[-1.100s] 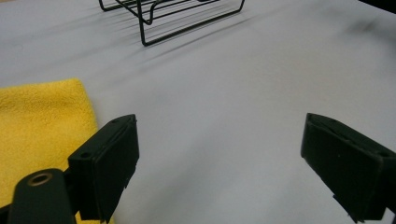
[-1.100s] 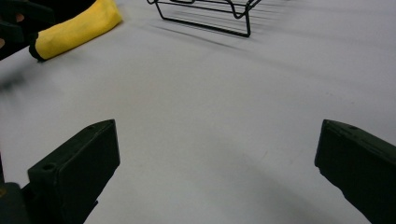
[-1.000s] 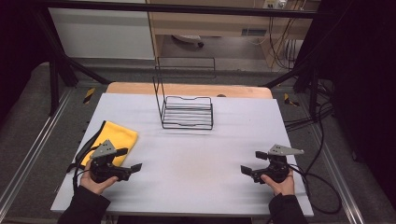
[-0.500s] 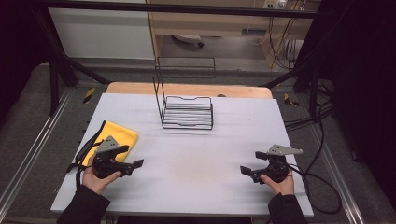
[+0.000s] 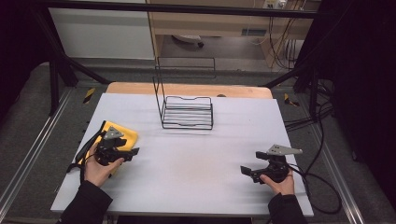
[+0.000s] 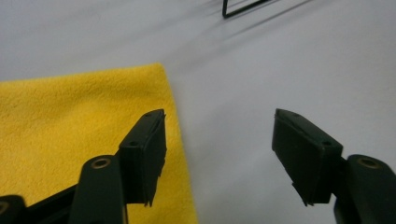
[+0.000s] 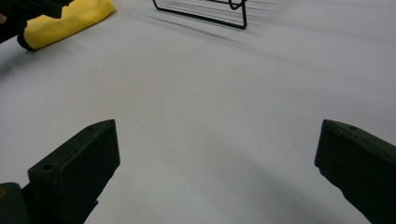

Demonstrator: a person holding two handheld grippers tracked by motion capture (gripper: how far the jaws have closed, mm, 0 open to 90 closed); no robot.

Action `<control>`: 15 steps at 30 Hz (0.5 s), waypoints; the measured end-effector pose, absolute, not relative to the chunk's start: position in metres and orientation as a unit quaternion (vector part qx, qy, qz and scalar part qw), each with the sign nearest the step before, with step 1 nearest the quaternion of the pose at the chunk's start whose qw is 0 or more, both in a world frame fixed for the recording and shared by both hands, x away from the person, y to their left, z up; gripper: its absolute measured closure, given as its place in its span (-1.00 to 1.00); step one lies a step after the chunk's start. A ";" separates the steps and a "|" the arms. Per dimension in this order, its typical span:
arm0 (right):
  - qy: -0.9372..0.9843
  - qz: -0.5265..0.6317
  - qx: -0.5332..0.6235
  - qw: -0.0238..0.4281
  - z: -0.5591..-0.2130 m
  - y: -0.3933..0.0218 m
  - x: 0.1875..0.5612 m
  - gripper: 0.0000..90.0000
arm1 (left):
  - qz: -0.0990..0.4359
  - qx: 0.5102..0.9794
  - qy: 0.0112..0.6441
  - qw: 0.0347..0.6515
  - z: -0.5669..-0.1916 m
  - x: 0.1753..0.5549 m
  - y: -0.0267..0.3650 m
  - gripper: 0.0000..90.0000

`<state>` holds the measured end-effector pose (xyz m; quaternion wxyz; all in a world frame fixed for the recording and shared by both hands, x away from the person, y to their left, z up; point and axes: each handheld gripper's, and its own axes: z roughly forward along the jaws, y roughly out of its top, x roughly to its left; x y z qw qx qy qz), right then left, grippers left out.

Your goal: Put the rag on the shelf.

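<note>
we're only starting: our left gripper (image 6: 219, 154), jaws apart and just been narrowing, straddles the cloth (image 6: 79, 126) edge, nothing pinched; right gripper (image 7: 215, 172) idles wide, empty.

No legible text, labels, brands, numbers or signs anywhere.

The left tool (image 5: 133, 151) sits at about eight o'clock in the high view, held low in the left hand (image 5: 100, 169), jaws pointing toward three o'clock; they have just been closing, nothing pressed between them; the right tool (image 5: 244, 171), at four o'clock in the right hand (image 5: 280, 183), points toward nine o'clock, jaws spread wide.
</note>
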<state>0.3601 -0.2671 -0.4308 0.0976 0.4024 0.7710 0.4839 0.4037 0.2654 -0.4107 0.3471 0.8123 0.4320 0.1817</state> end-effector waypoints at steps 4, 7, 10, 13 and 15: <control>0.772 0.483 0.402 0.096 -0.431 -0.267 0.360 -0.99 | 0.192 0.820 0.439 0.314 -0.419 0.404 0.270 0.01; 0.771 0.484 0.403 0.096 -0.431 -0.267 0.360 -0.99 | 0.191 0.822 0.443 0.303 -0.424 0.404 0.275 0.14; 0.772 0.483 0.403 0.095 -0.431 -0.266 0.360 -0.99 | 0.196 0.824 0.446 0.289 -0.427 0.405 0.278 0.23; 0.773 0.482 0.401 0.096 -0.432 -0.266 0.360 -0.99 | 0.197 0.828 0.445 0.278 -0.430 0.407 0.279 0.30; 0.772 0.482 0.402 0.096 -0.431 -0.266 0.360 -0.99 | 0.202 0.832 0.441 0.270 -0.432 0.407 0.278 0.35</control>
